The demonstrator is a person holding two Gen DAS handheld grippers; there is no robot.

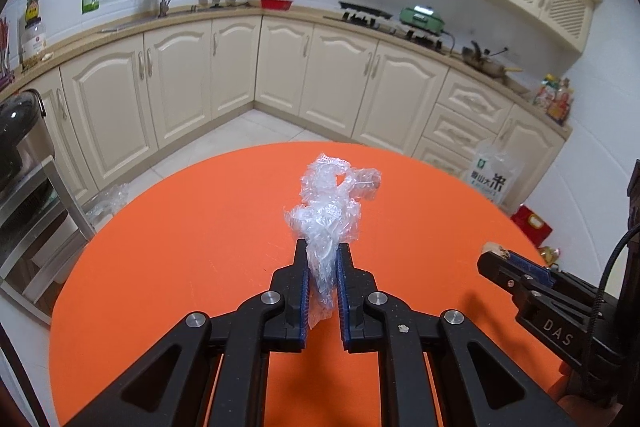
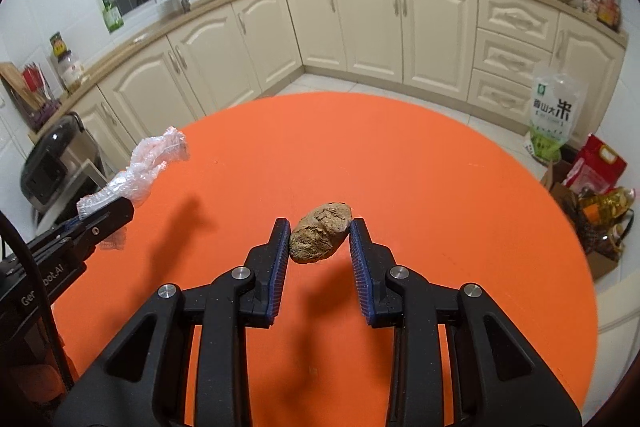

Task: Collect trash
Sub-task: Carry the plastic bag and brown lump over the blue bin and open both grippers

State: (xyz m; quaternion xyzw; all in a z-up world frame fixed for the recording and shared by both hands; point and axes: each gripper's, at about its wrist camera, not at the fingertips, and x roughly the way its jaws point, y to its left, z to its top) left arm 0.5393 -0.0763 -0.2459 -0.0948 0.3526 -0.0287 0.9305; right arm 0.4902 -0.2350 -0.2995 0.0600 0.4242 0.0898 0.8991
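My left gripper (image 1: 322, 247) is shut on a crumpled piece of clear bubble wrap (image 1: 334, 201), which sticks up past the fingertips above the round orange table (image 1: 180, 247). In the right wrist view that bubble wrap (image 2: 154, 163) hangs at the left, with the left gripper (image 2: 106, 213) clamped on its lower end. My right gripper (image 2: 320, 229) is shut on a brown, rough lump (image 2: 320, 233), held clear of the table with its shadow below. In the left wrist view the right gripper (image 1: 494, 259) enters from the right with a pale bit of the lump (image 1: 493, 248) showing at its tip.
Cream kitchen cabinets (image 2: 360, 23) curve around behind the table. A rice bag (image 2: 552, 115), a red bag (image 2: 600, 163) and oil bottles (image 2: 608, 205) stand on the floor at the right. A metal rack with a cooker (image 1: 24, 155) is at the left, with clear plastic (image 1: 108, 201) on the floor.
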